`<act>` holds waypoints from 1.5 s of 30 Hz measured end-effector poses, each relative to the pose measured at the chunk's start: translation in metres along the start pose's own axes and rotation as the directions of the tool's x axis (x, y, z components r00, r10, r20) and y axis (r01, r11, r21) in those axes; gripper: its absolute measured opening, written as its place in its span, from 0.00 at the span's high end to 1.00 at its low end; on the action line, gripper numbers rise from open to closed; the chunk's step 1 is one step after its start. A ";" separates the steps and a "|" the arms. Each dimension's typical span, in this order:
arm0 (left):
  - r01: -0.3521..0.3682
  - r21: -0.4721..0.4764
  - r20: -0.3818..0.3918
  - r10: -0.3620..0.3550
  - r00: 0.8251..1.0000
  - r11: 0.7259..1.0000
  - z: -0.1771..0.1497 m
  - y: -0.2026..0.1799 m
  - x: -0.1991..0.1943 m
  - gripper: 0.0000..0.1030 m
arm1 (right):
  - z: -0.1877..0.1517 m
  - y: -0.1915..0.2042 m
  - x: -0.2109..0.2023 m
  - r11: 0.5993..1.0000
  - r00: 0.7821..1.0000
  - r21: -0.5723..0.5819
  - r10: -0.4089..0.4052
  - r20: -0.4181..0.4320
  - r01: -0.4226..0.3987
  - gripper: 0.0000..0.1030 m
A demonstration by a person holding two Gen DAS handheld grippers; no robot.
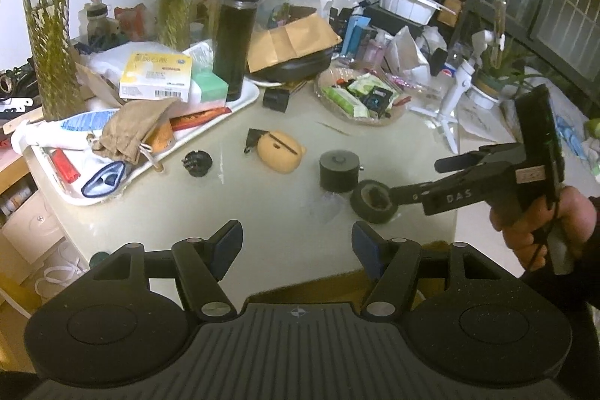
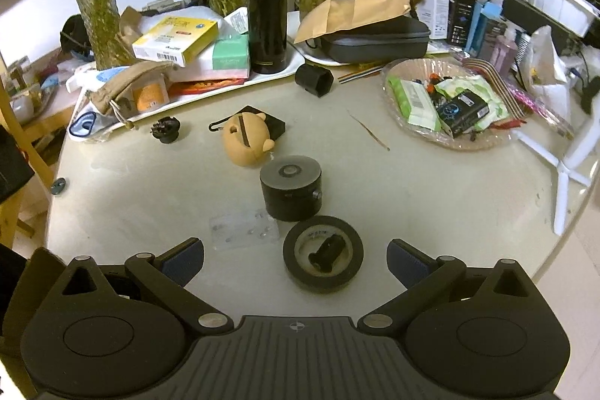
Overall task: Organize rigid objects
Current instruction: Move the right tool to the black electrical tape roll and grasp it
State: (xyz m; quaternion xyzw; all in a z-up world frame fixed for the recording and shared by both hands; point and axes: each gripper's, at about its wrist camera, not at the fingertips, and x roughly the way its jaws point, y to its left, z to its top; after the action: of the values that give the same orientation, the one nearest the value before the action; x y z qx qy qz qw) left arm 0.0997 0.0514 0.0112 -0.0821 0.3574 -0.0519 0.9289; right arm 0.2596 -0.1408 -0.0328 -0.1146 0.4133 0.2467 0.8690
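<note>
Black tape roll (image 2: 323, 261) sits between my spread right tongs (image 2: 296, 259): light, stiff, grip outer rim. Left tongs (image 1: 296, 242) apart, empty.

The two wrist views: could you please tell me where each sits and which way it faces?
Left wrist: behind the open left gripper, facing across the table; the right gripper and the hand holding it show.
Right wrist: behind the open right gripper, looking down at the tape roll.
Shared: tape roll, black cylinder, flask.
</note>
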 end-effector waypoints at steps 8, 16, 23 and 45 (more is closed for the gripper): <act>0.002 0.003 -0.004 -0.002 1.000 1.000 -0.001 0.007 0.003 0.38 | 0.000 -0.010 0.018 1.000 1.000 0.021 -0.002 -0.013 0.002 0.00; 0.000 -0.005 -0.016 0.000 1.000 1.000 -0.005 0.012 0.011 0.38 | -0.004 -0.014 0.039 0.999 1.000 0.044 0.004 -0.031 -0.003 0.00; -0.012 0.007 -0.019 0.012 1.000 1.000 -0.006 0.012 0.013 0.38 | -0.006 -0.016 0.059 0.999 0.998 0.042 0.006 -0.062 -0.003 0.01; -0.030 0.009 -0.025 0.030 0.999 1.000 0.004 0.019 0.024 0.38 | -0.010 -0.025 0.095 0.999 0.991 0.043 -0.028 -0.134 0.034 0.27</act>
State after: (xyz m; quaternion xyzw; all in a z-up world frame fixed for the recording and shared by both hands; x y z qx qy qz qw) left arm 0.1210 0.0666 -0.0047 -0.0722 0.3699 -0.0403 0.9254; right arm 0.3171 -0.1347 -0.1124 -0.1176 0.4740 0.2157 0.8455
